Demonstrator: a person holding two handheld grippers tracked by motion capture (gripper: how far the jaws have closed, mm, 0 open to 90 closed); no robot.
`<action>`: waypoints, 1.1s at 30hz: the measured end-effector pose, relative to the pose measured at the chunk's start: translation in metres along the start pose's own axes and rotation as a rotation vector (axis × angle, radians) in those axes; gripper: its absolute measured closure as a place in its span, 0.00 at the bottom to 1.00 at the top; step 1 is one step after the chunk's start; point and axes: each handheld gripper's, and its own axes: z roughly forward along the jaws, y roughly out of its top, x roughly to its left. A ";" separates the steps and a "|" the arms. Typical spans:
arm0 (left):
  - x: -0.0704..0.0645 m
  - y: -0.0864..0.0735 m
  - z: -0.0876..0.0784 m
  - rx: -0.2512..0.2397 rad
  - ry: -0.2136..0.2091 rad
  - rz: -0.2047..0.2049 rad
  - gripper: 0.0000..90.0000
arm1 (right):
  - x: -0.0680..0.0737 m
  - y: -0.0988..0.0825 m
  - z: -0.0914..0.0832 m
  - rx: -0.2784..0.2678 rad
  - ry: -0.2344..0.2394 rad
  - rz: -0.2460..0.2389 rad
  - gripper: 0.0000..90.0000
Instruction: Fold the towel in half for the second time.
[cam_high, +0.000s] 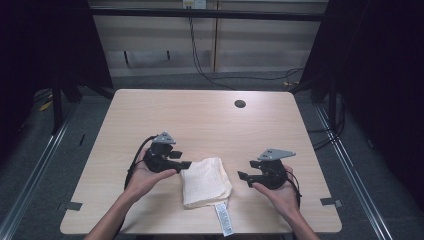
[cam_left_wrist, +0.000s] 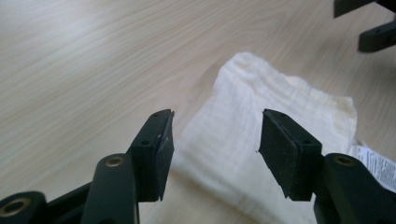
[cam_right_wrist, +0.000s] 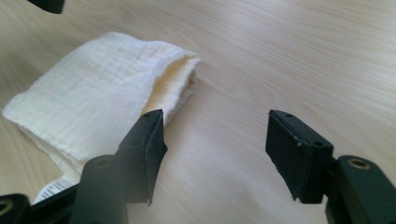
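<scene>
Resting on the pale wooden bench (cam_high: 200, 115) is one folded cream cloth (cam_high: 206, 181), near the front edge, with one white label (cam_high: 223, 218) sticking out from under its near end. One dark round hole (cam_high: 240, 104) sits well apart toward the far side of the bench. Nothing lies between the cloth and either pair of tongs. The cloth lies between the two: the left tongs (cam_high: 186, 164) hover just beside its left edge, the right tongs (cam_high: 242, 175) near its right edge, apart from it. Both stand wide with nothing between their pads. In the left gripper view, the cloth shows beyond the gap.
</scene>
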 end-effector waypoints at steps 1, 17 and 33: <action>0.002 -0.003 -0.003 0.000 0.012 -0.002 0.47 | -0.002 -0.001 -0.003 -0.006 0.001 0.002 0.40; 0.014 -0.059 -0.057 -0.056 0.052 -0.088 0.36 | -0.038 -0.022 -0.047 -0.071 -0.056 0.094 0.37; 0.030 -0.120 -0.078 -0.089 0.166 -0.224 0.31 | -0.072 -0.068 -0.079 -0.088 -0.145 0.197 0.31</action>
